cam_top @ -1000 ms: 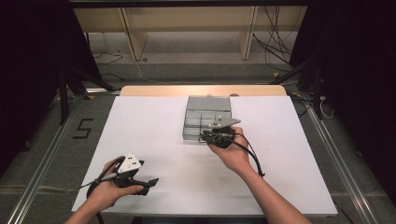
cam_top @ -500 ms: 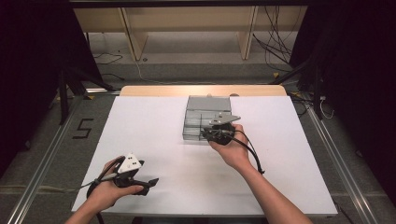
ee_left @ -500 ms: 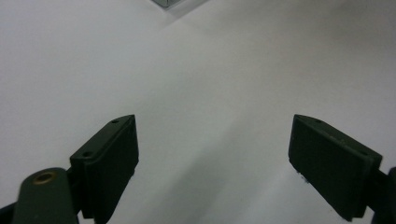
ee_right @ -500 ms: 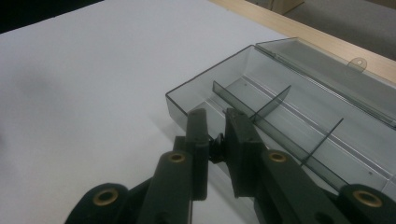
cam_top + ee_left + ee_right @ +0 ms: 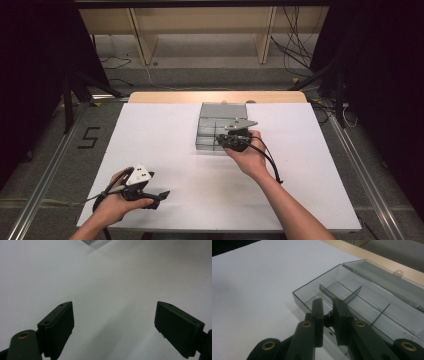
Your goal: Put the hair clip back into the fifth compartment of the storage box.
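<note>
While the right hand (image 5: 247, 159) hovers at the near edge of the clear plastic box (image 5: 222, 112), the right gripper (image 5: 226, 141) sits right over the box's front wall, tips angled down into it. From the right gripper view, its two black jaws are drawn close together with just a slim gap between them, and something small and dark sits in that gap down near the jaw roots, though what it is cannot be made out. Just beyond the jaw tips lies the box (image 5: 362, 302), a smoky see-through case with thin dividers (image 5: 352, 296) splitting it into compartments, and its hinged lid (image 5: 384, 277) lies flat open on the far side, a small hanging tab on the lid's far edge. Every compartment in sight looks bare. The box rests on the white table (image 5: 165, 140), toward the far middle, its open lid reaching close to the wooden strip (image 5: 170, 96) along the far edge.

Well apart from the box, at the near left corner of the table, the left hand (image 5: 117, 202) rests low with the left gripper (image 5: 159, 195) pointing across the table. Its jaws stand wide apart in the left gripper view, nothing between them but white surface, and a corner of the box (image 5: 91, 241) peeks in at the top edge.
</note>
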